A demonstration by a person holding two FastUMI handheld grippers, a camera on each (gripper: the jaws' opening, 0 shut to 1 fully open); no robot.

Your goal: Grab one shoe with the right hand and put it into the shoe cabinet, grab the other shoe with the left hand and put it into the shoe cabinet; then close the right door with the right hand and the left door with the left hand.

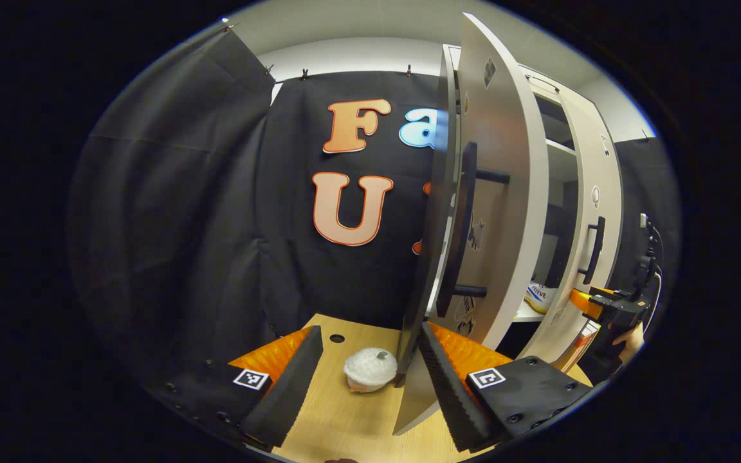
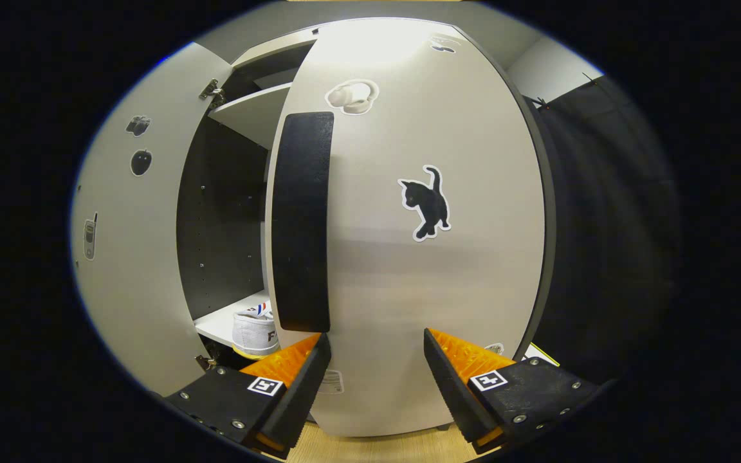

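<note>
In the left gripper view the shoe cabinet's left door (image 1: 499, 193) stands ajar and edge-on, its black handle (image 1: 464, 225) facing right. My left gripper (image 1: 370, 329) is open; the door's lower edge sits between the fingers, close to the right finger (image 1: 448, 386). A white shoe (image 1: 541, 296) lies on a shelf inside. In the right gripper view my right gripper (image 2: 377, 339) is open, fingertips close to the face of the right door (image 2: 409, 276) beside its black handle (image 2: 303, 218). A white shoe (image 2: 255, 331) rests on the shelf behind it.
A small white round object (image 1: 370, 368) sits on the wooden tabletop (image 1: 345, 418) between my left fingers. The right gripper (image 1: 608, 315) and the hand (image 1: 631, 337) holding it show by the right door (image 1: 592, 212). The left door (image 2: 126, 257) stands wide at the left.
</note>
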